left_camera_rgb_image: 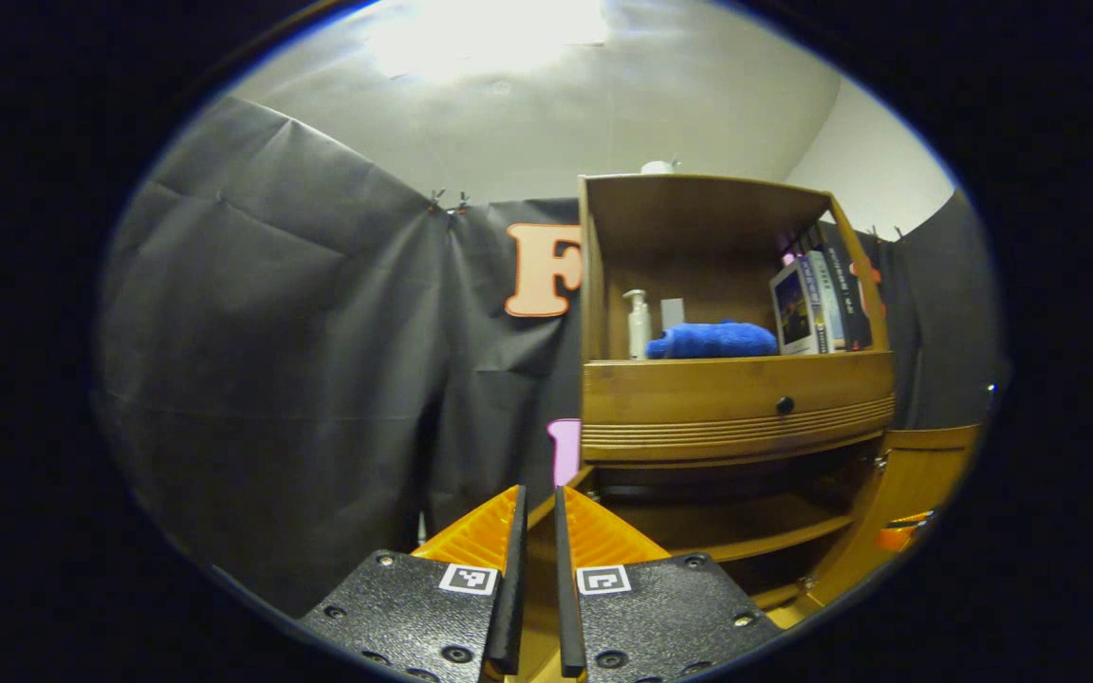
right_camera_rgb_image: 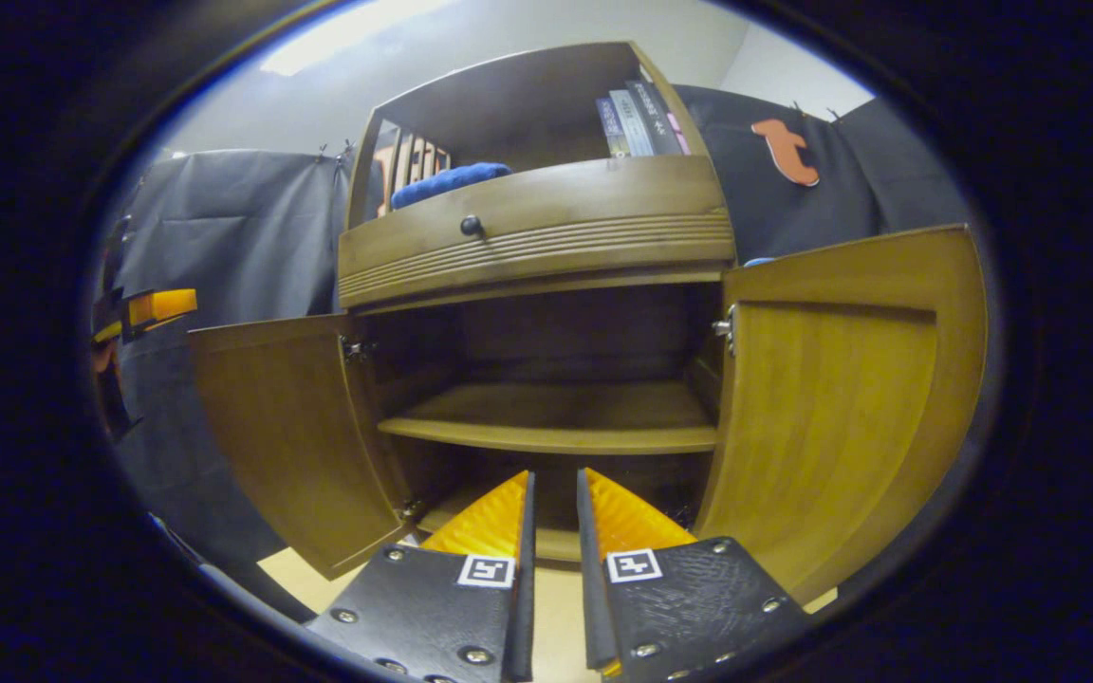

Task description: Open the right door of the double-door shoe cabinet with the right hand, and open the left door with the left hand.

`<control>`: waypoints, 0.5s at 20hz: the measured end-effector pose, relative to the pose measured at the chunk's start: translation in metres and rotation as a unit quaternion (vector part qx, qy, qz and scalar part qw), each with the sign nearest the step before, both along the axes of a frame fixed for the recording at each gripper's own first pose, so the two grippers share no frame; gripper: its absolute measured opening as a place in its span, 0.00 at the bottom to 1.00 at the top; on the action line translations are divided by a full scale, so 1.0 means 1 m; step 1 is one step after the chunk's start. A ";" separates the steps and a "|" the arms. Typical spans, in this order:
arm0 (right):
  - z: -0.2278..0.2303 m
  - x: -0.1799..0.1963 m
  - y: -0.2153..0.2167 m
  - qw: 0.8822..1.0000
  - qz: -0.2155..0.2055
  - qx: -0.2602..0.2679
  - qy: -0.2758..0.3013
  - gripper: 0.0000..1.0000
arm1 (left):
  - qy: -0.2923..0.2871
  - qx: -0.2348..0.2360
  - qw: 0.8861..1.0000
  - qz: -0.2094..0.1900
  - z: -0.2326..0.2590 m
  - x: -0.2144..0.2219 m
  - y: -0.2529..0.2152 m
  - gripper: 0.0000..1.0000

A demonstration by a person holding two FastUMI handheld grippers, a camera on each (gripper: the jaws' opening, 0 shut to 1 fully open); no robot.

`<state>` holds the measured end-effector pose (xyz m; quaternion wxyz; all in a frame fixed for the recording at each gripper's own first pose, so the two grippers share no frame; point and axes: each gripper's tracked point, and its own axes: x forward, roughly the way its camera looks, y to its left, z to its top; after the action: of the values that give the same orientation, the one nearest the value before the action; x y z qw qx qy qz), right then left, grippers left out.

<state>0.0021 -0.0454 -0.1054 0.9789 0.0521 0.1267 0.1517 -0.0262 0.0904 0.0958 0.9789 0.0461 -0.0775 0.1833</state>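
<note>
Wood everywhere in your right gripper view: your right gripper (right_camera_rgb_image: 554,493) sits bottom centre, fingers nearly together with a thin gap, gripping nothing. Left door (right_camera_rgb_image: 295,427) and right door (right_camera_rgb_image: 841,398) both hang swung open around the shoe cabinet (right_camera_rgb_image: 546,285). Your left gripper (left_camera_rgb_image: 539,507) looks the same, nearly closed on nothing, low centre.

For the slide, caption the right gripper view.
Right gripper faces the brown wooden shoe cabinet, left door and right door both swung open.
</note>
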 end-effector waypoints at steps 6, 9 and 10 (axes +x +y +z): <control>0.043 0.004 -0.014 0.998 -0.042 -0.014 -0.039 0.21 | 0.038 -0.017 0.995 -0.092 -0.038 0.061 -0.080 0.17; 0.060 0.004 -0.013 0.997 -0.054 -0.019 -0.051 0.21 | 0.053 -0.021 0.989 -0.134 -0.057 0.086 -0.120 0.17; 0.065 0.004 -0.011 0.997 -0.055 -0.017 -0.054 0.21 | 0.059 -0.028 0.987 -0.148 -0.064 0.092 -0.134 0.17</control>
<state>0.0060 -0.0562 -0.0408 0.9919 0.0336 0.0731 0.0985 0.0653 -0.0433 0.0320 0.9990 0.0177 -0.0202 0.0350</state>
